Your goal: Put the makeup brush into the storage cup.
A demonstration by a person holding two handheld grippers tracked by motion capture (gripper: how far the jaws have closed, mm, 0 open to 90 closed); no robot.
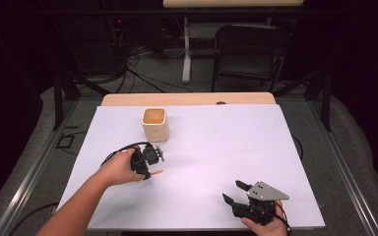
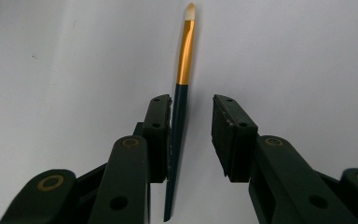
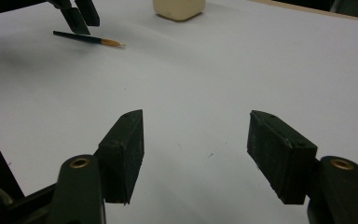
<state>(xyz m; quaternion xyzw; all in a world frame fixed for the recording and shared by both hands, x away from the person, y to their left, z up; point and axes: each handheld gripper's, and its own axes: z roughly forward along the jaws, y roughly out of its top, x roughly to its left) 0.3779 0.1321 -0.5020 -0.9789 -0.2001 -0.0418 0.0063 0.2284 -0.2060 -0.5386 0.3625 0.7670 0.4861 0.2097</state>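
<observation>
White tabletop (image 1: 211, 162), dark room, left gripper (image 2: 191, 135) jaws apparently ungripped around brush (image 2: 182, 84), right gripper (image 3: 196, 154) open.

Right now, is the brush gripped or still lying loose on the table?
Loose: the brush lies flat between the left gripper's fingers, with a gap on one side.

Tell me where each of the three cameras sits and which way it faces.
High view: fixed above the person's side, looking forward and down on the white table; both forearms enter from below, with the left gripper and right gripper.
Left gripper view: rides the left gripper, looking along its jaws at the paintbrush lying between the open pads.
Right gripper view: rides the right gripper, looking across the table between open jaws, nothing between them.
Shared: the right gripper view and high view both show the beige cup, brush and left gripper.
</observation>
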